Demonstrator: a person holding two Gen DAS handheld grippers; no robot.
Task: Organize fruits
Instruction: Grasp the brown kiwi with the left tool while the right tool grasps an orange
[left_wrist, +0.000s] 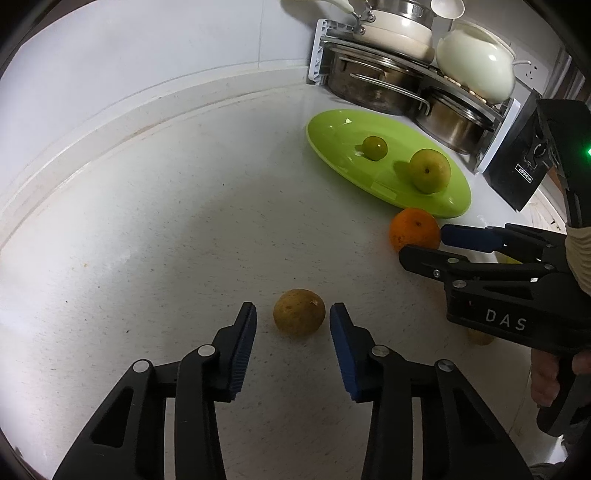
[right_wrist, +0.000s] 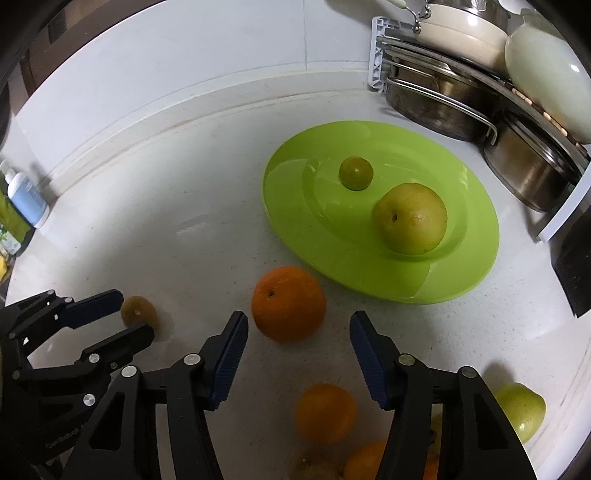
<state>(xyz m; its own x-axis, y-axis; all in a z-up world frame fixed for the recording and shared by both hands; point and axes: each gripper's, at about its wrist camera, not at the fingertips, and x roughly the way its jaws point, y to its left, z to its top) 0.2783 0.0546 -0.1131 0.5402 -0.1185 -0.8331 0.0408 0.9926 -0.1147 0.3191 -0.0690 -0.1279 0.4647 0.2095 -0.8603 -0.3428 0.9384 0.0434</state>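
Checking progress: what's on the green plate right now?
On the green plate: a small green fruit and a larger yellow-green fruit, apart. Nothing else; no part of the plate is covered.

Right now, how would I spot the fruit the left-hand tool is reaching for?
Start at the green plate by the pot rack and come toward the camera across the white counter. Between the left gripper's open blue pads lies a brownish-yellow fruit. It is dull and speckled, unlike the bright orange beside the plate.
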